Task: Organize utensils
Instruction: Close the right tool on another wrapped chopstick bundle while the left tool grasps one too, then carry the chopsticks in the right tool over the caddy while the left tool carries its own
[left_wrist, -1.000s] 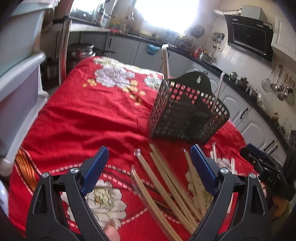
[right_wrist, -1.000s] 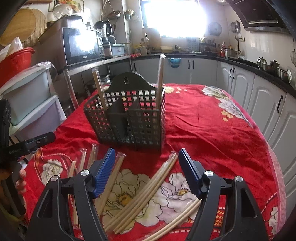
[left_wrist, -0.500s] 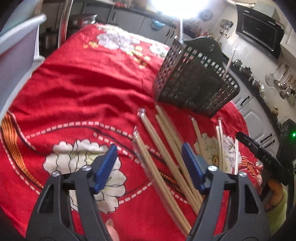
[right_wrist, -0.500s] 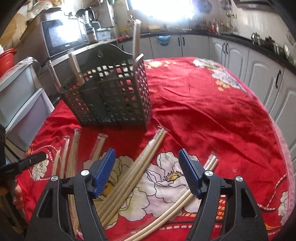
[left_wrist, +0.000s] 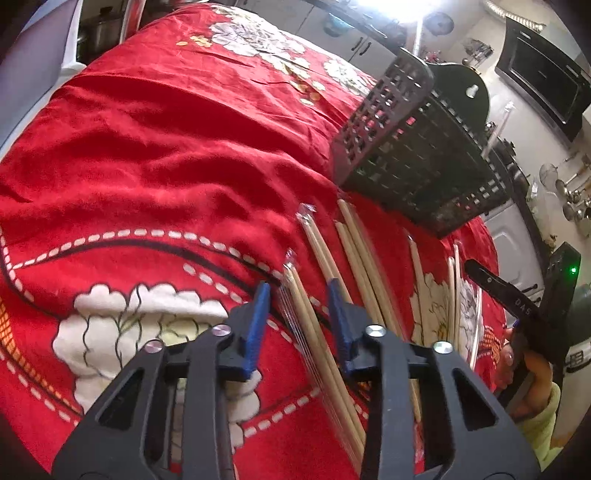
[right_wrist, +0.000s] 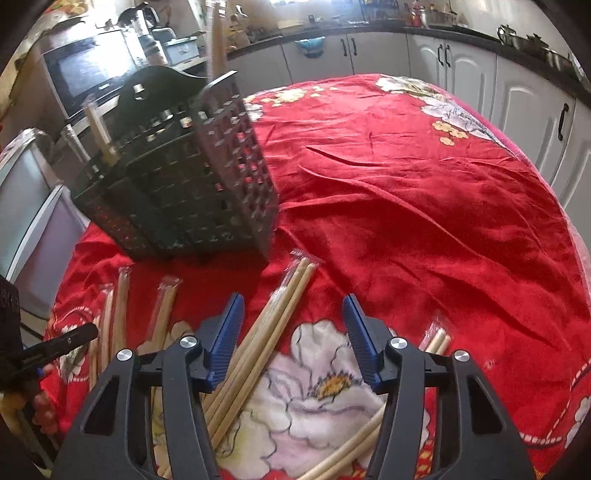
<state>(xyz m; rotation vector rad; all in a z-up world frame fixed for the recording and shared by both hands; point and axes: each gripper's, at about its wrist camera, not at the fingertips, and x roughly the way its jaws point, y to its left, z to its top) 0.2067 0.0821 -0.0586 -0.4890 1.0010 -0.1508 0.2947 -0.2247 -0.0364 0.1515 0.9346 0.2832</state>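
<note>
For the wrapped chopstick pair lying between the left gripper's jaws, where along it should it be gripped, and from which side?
Grip the wrapped chopstick pair mid-length, coming from above with the left gripper pads across its width. It lies flat on the red cloth, slim and long, running away from the camera toward the basket.

One perforated basket (right_wrist: 192, 192), two claws – wrapped chopstick pairs (right_wrist: 258, 339) uncounted

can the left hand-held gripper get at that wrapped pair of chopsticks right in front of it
Probably yes. The left hand-held gripper already straddles the wrapped chopsticks on the red cloth; its jaws have just been closing but do not yet press on them. Nothing lies over that pair.
</note>
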